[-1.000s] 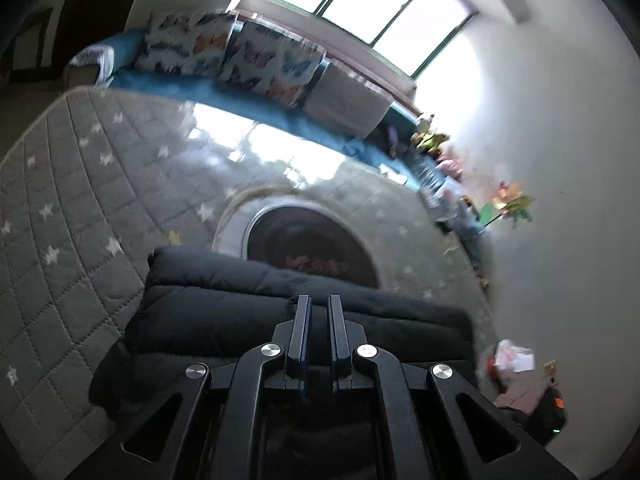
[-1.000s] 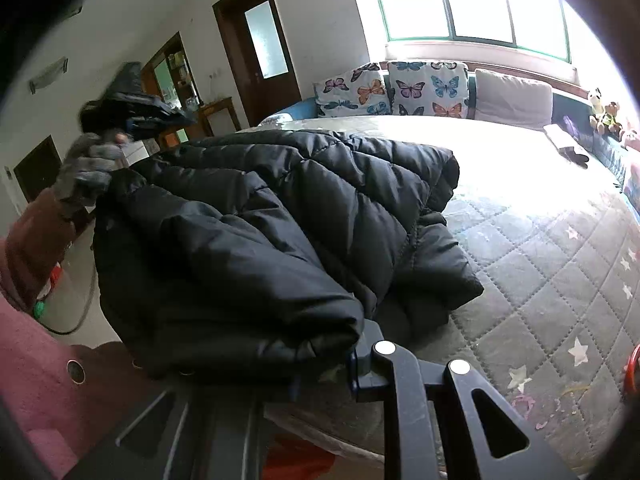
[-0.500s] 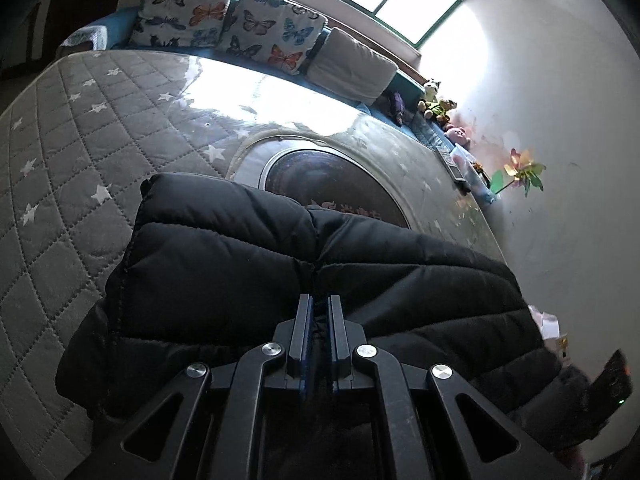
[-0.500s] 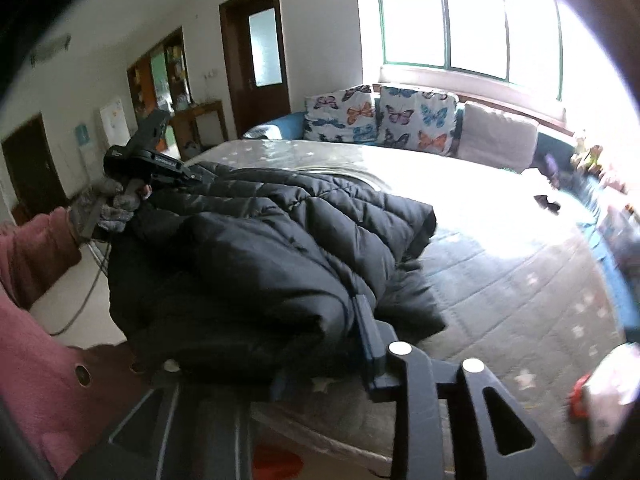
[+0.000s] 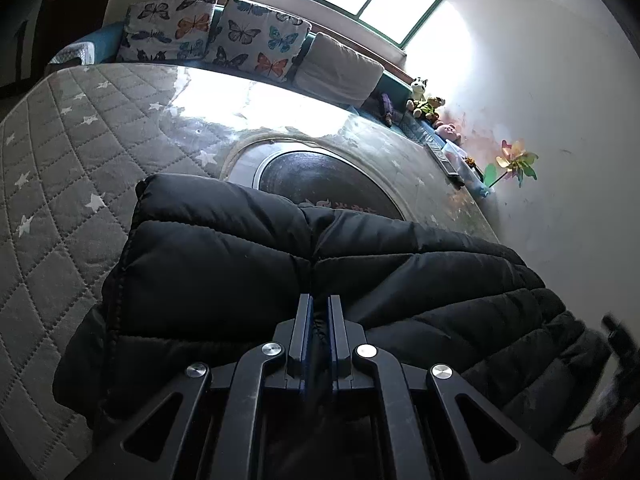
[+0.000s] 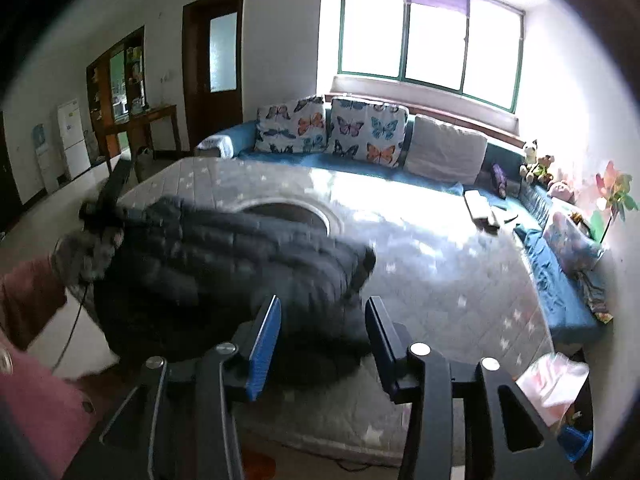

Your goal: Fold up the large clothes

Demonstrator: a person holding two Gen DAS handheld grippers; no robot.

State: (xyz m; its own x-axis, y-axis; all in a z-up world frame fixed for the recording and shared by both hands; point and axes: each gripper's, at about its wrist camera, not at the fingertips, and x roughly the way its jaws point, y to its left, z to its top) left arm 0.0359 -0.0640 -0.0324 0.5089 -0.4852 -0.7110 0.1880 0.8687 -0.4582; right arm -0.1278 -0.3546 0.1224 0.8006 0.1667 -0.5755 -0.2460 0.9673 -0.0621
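Though puffy, quilted black jacket (image 5: 248,264)

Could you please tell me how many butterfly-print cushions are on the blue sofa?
2. One butterfly cushion stands at the left of the sofa back, the other right beside it; a plain grey cushion follows. None seems hidden.

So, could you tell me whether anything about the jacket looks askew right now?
Yes: the black puffer jacket overhangs the mattress near edge, pinched only by the left gripper; the right gripper gapes empty.
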